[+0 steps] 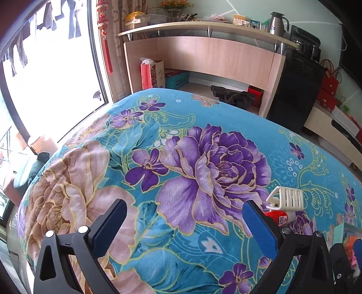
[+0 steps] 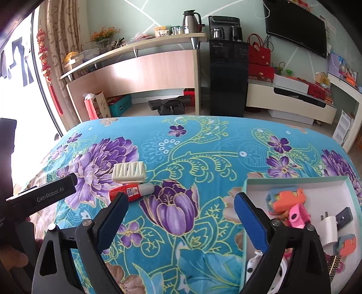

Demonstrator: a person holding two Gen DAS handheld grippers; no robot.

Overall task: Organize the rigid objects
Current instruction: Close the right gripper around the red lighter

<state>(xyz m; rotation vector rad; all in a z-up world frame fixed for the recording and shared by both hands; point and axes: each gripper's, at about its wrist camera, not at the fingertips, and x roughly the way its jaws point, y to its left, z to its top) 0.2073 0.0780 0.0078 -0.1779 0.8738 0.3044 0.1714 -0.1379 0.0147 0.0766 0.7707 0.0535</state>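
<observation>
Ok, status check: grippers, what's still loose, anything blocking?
Both jaws open, empty. White slatted block and red glue bottle loose on the blanket, touching. Box part-filled. Path clear.

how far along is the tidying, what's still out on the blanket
Mostly done: the box already holds the orange piece, white plug and others. Nothing in hand; both grippers' jaws are open and empty. Left: the white slotted holder and red-and-white bottle, lying touching.

wall [image 2: 140, 13]: pale green | window [image 1: 56, 74]: bright daylight | desk [image 2: 144, 65]: wood
</observation>
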